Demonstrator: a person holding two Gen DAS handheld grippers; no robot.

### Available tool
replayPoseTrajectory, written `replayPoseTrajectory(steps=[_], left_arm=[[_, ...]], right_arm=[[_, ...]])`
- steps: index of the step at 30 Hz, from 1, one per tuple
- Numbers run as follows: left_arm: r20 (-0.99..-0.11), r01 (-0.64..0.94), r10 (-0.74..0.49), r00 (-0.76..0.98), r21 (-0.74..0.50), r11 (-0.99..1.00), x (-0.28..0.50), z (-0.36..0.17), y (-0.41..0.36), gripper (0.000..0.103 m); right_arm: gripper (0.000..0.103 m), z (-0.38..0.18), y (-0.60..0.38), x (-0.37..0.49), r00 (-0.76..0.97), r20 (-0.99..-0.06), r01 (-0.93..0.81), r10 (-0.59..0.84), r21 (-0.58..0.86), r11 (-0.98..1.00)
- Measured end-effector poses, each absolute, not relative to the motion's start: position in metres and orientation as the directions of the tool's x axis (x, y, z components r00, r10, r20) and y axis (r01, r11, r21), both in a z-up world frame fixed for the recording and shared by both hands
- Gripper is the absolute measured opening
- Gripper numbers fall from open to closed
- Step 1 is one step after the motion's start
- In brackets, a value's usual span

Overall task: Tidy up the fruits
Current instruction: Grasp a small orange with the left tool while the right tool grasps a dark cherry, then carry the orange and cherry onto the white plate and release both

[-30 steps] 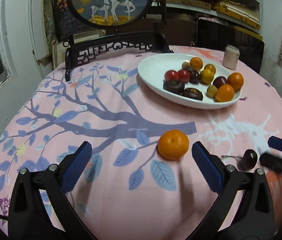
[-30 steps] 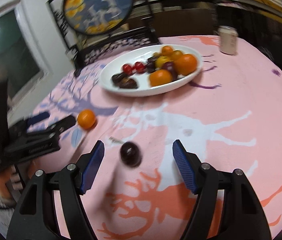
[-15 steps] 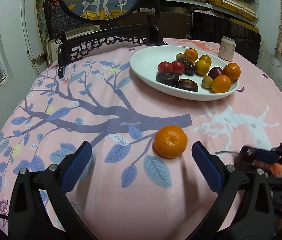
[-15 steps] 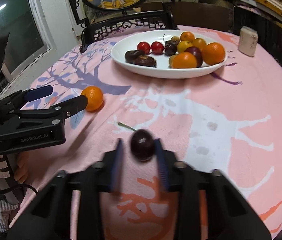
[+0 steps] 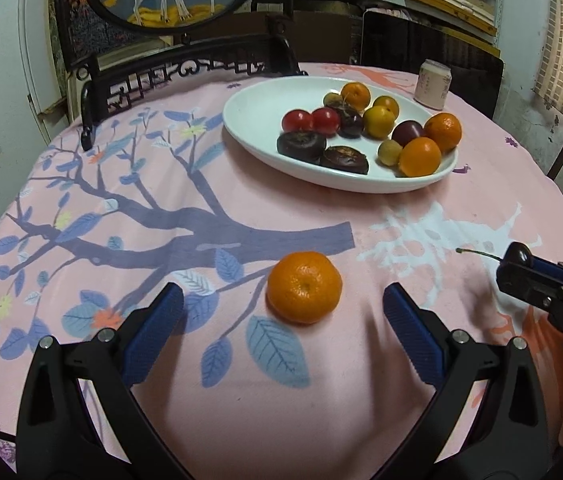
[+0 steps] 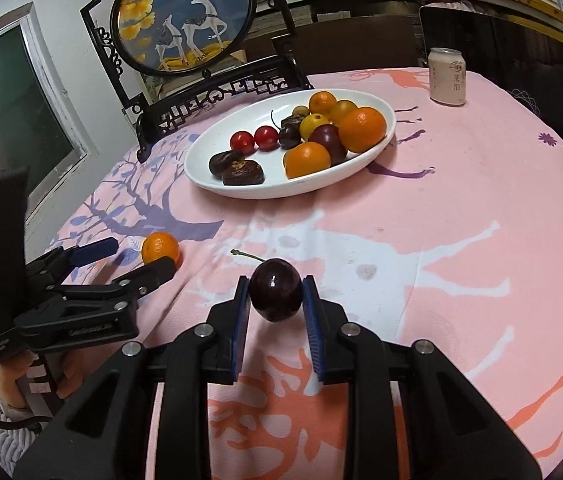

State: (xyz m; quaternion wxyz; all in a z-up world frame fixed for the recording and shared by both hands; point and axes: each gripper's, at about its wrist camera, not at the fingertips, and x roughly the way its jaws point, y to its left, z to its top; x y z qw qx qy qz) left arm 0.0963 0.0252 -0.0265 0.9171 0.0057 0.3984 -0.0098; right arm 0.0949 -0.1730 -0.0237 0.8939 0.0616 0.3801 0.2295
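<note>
Cherry (image 6: 275,295) sits clamped between the blue pads of the right gripper (image 6: 275,300), its thin stem (image 6: 246,255) pointing ahead and to the left of the jaws. The fruit hangs at the very tips of the fingers, above the pink tablecloth (image 6: 461,200). From the left wrist view the same gripper (image 5: 521,264) shows at the right edge, closed on the dark fruit, with the stem sticking out in front of it.

The left gripper (image 5: 281,320) has its jaws spread wide and holds nothing. A mandarin (image 5: 304,287) lies on the cloth just ahead of the gap between the two blue pads (image 5: 153,338), a little nearer the right pad than the left, touching neither.

Well beyond both sets of jaws stands the white oval plate (image 6: 217,148), already loaded with oranges, yellow fruits, two red ones and some dark pieces. A drinks can (image 6: 447,76) stands farther off, ahead and to the right of the right gripper's jaws. Past the plate, at the far edge of the table, is a dark carved chair back (image 5: 185,72) with a round deer picture (image 6: 183,16) above it.
</note>
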Motion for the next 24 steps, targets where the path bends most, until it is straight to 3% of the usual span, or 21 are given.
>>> replayPoseTrajectory(steps=[2, 4, 6, 7, 8, 24], left_arm=[[-0.738, 0.020, -0.011, 0.675, 0.004, 1.000, 0.099, -0.028, 0.025, 0.099], [-0.748, 0.031, -0.014, 0.664, 0.009, 0.999, 0.102, -0.030, 0.022, 0.087], [-0.768, 0.044, -0.014, 0.640, 0.019, 0.999, 0.106, -0.035, 0.019, 0.048], [-0.768, 0.047, -0.011, 0.640, 0.024, 0.999, 0.106, -0.035, 0.017, 0.047], [-0.764, 0.045, -0.004, 0.645, 0.032, 0.998, 0.106, -0.034, 0.016, 0.038], [-0.649, 0.029, 0.027, 0.760, 0.075, 0.997, 0.083, -0.010, 0.014, 0.038]], right_arm=[[0.027, -0.024, -0.174, 0.096, 0.605, -0.653, -0.357, 0.455, 0.288, 0.888], [0.027, -0.025, -0.174, 0.097, 0.603, -0.657, -0.356, 0.453, 0.287, 0.889], [0.027, -0.026, -0.173, 0.097, 0.601, -0.660, -0.357, 0.451, 0.284, 0.890], [0.027, -0.027, -0.173, 0.097, 0.600, -0.662, -0.356, 0.450, 0.283, 0.891], [0.027, -0.027, -0.174, 0.098, 0.599, -0.663, -0.353, 0.448, 0.283, 0.892], [0.027, -0.025, -0.176, 0.096, 0.612, -0.656, -0.344, 0.441, 0.282, 0.896]])
